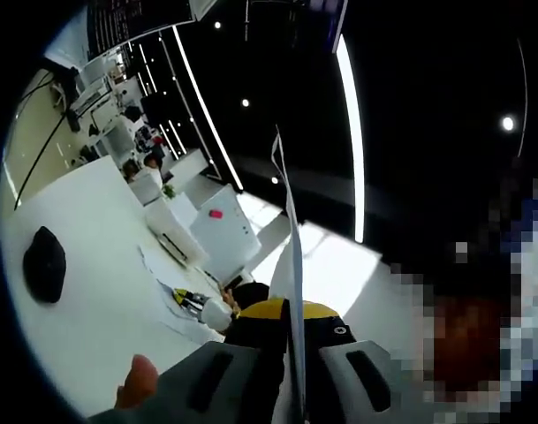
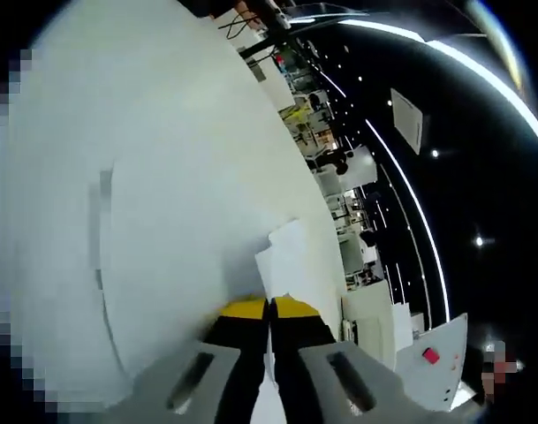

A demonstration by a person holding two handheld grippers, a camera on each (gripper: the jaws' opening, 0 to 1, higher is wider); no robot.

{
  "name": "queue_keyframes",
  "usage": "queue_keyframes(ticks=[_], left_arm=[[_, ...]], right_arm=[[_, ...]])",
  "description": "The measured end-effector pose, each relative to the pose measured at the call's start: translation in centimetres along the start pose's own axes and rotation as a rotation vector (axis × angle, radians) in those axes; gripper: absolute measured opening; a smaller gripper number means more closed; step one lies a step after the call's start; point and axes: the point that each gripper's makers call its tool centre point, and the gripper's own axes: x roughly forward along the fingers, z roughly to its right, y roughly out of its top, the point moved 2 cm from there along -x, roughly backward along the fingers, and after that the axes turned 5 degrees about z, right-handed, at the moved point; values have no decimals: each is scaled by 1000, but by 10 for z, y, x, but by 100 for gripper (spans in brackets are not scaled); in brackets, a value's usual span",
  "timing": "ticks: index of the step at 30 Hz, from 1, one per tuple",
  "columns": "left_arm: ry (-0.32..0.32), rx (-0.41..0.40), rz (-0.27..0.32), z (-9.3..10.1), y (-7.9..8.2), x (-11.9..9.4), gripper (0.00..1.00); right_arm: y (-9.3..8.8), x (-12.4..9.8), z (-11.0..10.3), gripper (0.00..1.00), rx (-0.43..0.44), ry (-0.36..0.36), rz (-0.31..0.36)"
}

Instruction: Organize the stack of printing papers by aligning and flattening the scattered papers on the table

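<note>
Both claws are pinched shut on the papers: left claw holds them edge-on toward 12 o'clock, right claw likewise. Lower both evenly to the desk, tapping edges flush.

open-plan office: white desks, ceiling strip lights, cluttered workstations.

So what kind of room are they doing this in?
Probably a large open office or lab: long ceiling light strips, a big white table, and crowded workbenches behind. Both sets of jaws are shut on paper sheets.
</note>
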Motion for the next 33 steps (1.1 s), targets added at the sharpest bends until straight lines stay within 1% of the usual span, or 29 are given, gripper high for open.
queue_keyframes(ticks=[1,2,3,6,7,10,13,16,19,22,28,31,33], left_arm=[[2,2,0,0,-1,0,6],[4,4,-1,0,-2,0,6],[6,7,-2,1,-3,1,6],[11,12,-2,0,-7,2,6],[10,10,-2,0,-8,2,6],[5,-10,9,-4,-5,2,6],[8,-20,14,-6,-8,3,6],[6,-30,14,-10,1,3,6],[1,-34,7,-11,6,6,6],[-5,-41,2,-13,10,8,6],[-14,-44,-13,-13,13,14,6],[-15,-48,-19,-17,12,18,6],[-19,-54,-19,-19,12,20,6]], right_arm=[[0,-2,4,0,26,-25,-2],[4,-6,11,0,70,-57,19],[7,-8,17,0,115,-76,32],[11,-18,36,0,211,-133,47],[11,-19,38,0,219,-139,49],[15,-34,59,0,309,-193,73],[21,-54,79,0,364,-245,101],[24,-73,94,0,399,-275,123],[27,-90,107,0,455,-309,145],[30,-103,116,0,483,-328,168],[38,-134,136,0,646,-362,261],[44,-155,146,0,756,-364,323],[47,-169,154,0,791,-376,356]])
